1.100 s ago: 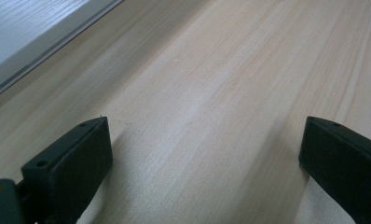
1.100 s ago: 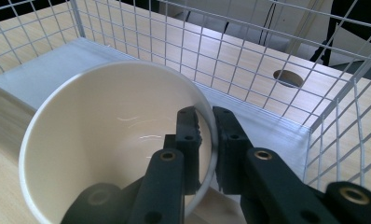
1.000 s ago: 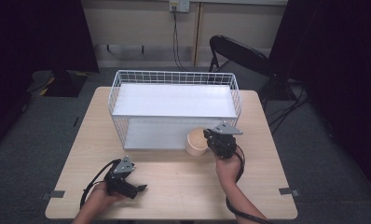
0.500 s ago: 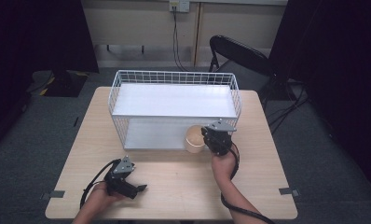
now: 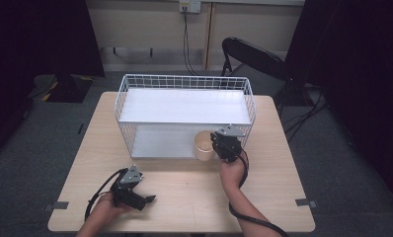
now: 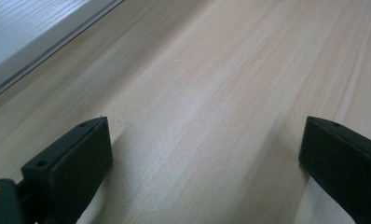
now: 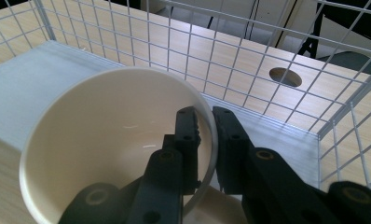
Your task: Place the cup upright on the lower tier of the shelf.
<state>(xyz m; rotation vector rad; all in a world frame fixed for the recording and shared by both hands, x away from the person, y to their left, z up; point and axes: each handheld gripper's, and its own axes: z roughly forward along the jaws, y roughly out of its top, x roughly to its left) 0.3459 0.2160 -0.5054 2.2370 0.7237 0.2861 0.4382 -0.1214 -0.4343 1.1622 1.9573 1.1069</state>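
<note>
One cream bowl [image 5: 203, 145] is the whole job here, and it sits at the open front of the white wire rack [image 5: 184, 82], at the rack's lower shelf, near the rack's right end. The right gripper [image 5: 225, 144] has it by the rim: in the right gripper view one jaw lies inside the bowl [image 7: 113, 140] and the other outside, pinching the wall between them. The bowl looks tipped toward the camera, though whether its base touches the shelf I cannot tell from these angles.

The left gripper [image 5: 146, 199] rests on the table [image 5: 283, 163] well in front of the rack, its jaws spread wide over bare wood and holding nothing.

By my judgement the work is midway: the bowl is gripped and at the shelf's front edge. Left to do is seating it on the lower shelf and letting go.
</note>
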